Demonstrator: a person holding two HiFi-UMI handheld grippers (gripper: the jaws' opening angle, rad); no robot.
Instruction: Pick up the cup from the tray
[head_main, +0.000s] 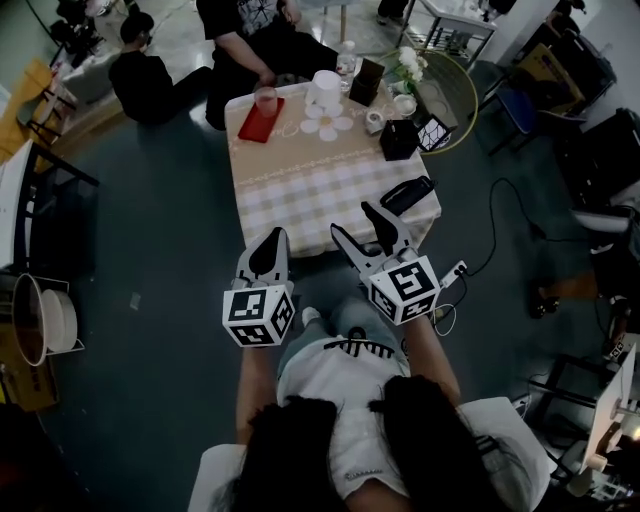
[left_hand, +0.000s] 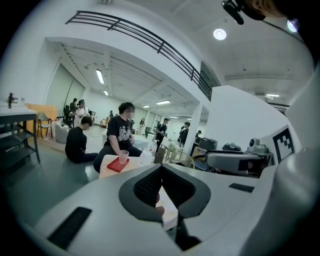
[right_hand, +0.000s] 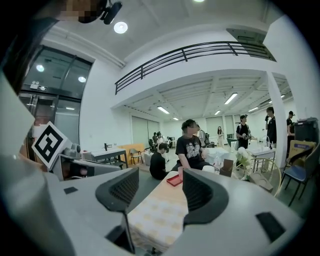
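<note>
A clear pinkish cup (head_main: 265, 98) stands on a red tray (head_main: 258, 125) at the far left corner of the checked table (head_main: 310, 185). Both grippers hover off the table's near edge, well short of the tray. My left gripper (head_main: 271, 243) has its jaws closed together with nothing between them. My right gripper (head_main: 362, 228) is open and empty. In the left gripper view the cup (left_hand: 123, 156) and tray (left_hand: 117, 164) show just above the joined jaws of the left gripper (left_hand: 161, 170). In the right gripper view the cup (right_hand: 181, 171) and tray (right_hand: 174, 181) lie far off between the spread jaws of the right gripper (right_hand: 160, 186).
On the table's far side stand a white container (head_main: 326, 88), a flower-shaped mat (head_main: 328, 122), a black box (head_main: 398, 138) and a plant (head_main: 405, 65). A black device (head_main: 407, 193) lies at the near right corner. People sit beyond the table. A cable (head_main: 505, 215) runs over the floor at right.
</note>
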